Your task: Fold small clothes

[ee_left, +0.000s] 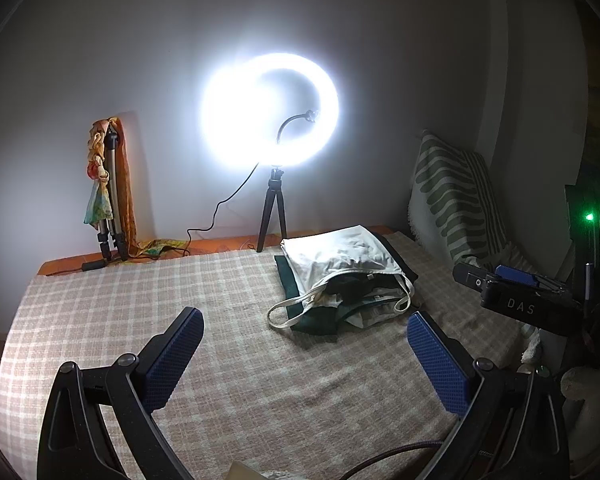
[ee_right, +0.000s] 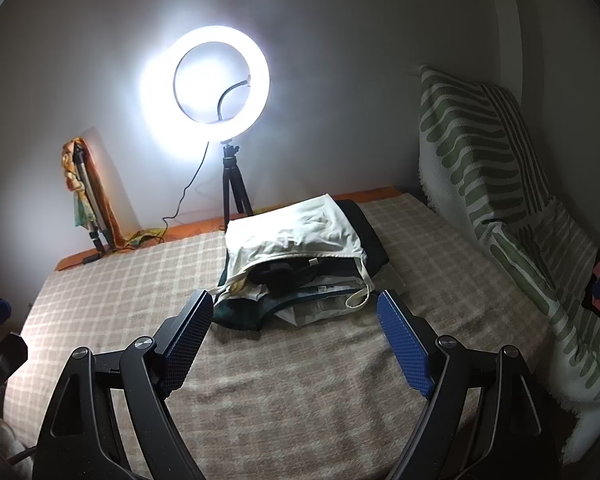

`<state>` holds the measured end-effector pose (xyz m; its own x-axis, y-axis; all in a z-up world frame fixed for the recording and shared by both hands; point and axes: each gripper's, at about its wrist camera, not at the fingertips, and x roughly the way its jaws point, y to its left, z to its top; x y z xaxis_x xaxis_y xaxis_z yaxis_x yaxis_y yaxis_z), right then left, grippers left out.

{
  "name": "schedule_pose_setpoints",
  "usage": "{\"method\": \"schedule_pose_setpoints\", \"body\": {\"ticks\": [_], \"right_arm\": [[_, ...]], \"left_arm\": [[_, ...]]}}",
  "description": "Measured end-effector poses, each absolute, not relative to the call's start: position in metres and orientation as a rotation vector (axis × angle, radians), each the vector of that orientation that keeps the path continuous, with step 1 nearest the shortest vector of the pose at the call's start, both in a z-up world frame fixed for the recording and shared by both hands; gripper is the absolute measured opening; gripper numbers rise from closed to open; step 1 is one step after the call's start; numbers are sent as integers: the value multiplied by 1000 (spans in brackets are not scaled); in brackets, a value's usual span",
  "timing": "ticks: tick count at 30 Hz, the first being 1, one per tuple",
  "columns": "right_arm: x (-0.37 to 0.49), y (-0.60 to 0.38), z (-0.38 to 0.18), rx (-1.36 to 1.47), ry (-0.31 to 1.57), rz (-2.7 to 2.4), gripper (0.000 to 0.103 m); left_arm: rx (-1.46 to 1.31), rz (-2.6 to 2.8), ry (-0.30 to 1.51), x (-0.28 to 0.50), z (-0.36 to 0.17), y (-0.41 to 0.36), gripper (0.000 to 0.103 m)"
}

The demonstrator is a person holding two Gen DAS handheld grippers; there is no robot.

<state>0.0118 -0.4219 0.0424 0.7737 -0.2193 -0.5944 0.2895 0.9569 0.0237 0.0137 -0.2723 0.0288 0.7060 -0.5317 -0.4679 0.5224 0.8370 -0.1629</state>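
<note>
Both at the ready, nothing picked up yet. Left hand-held gripper (ee_left: 305,322) spread wide and empty above the checked blanket (ee_left: 140,312) covering the bed; right hand-held gripper (ee_right: 296,304) likewise spread and empty, closer in, its fingertips just short of the pile's near edge.

Pile of small clothes (ee_right: 296,256) heaped toward the far side of the bed, ahead of the ring light (ee_right: 204,80) on its tripod by the wall: a white garment (ee_right: 296,228) on top, dark green and black pieces beneath, a pale strap loop (ee_right: 360,292) trailing off the near right corner (probably part of the white top, though hard to tell).

Probable first step: lifting one item clear of the stack. Best done by:

- Going for the white top layer alone, pinching at an edge or corner rather than the bulging middle, so as not to drag the dark pieces along.
- Avoiding the loose strap as a sole grip point; likely to stretch and swing.
- Bringing the left side in to take the opposite edge (well apart from the pile now, so some travel needed).
- Carrying the piece to the open stretch of blanket nearer the cameras and spreading it flat before any fold.

Striped throw (ee_right: 500,200) on the right best left undisturbed.
</note>
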Motion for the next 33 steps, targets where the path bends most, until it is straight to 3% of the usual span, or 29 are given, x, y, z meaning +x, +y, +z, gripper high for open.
{"method": "schedule_pose_setpoints", "body": {"ticks": [33], "right_arm": [[7, -425, 39, 130, 638, -281, 84]], "left_arm": [[17, -576, 524, 14, 28, -275, 103]]}}
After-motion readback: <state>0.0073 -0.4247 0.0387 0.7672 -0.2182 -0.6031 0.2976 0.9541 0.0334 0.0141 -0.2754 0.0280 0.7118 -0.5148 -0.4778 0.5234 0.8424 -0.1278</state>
